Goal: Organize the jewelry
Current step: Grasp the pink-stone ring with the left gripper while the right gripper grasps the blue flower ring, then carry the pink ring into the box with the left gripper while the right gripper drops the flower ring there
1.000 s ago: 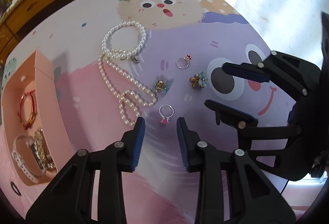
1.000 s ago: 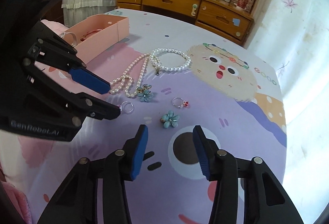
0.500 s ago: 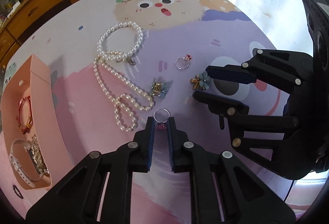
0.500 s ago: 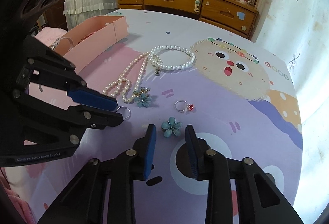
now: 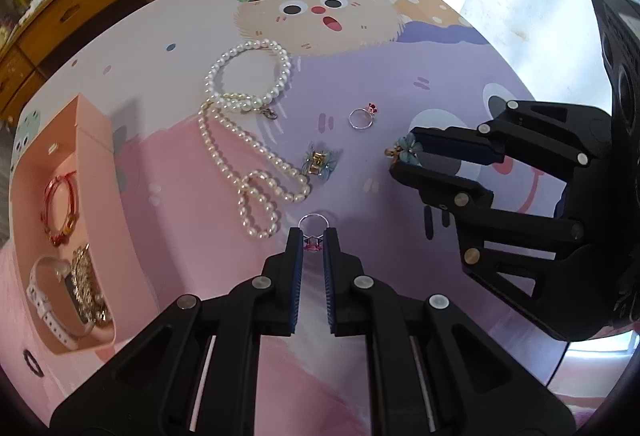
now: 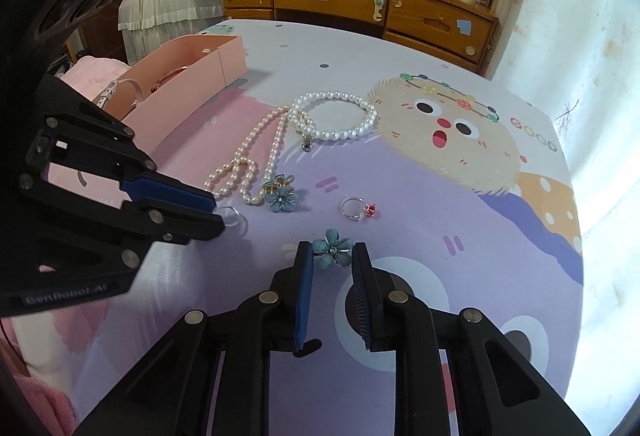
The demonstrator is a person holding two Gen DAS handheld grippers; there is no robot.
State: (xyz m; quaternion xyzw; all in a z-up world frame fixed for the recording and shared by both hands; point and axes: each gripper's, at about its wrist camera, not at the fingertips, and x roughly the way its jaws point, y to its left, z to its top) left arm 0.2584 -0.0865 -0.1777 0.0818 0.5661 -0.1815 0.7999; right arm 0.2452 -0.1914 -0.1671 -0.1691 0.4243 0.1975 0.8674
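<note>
On the cartoon-print table (image 6: 460, 236), with pearls (image 5: 240, 140) and a pink box (image 5: 96, 140) to the left, both grippers are mid-pickup and have just been closing. Next, I judge, comes lifting each piece and carrying it to the box. The left gripper (image 5: 312, 242) clamps a ring (image 5: 314, 226) at its pink stone; the right gripper (image 6: 331, 256) pinches a blue flower (image 6: 332, 252).
</note>
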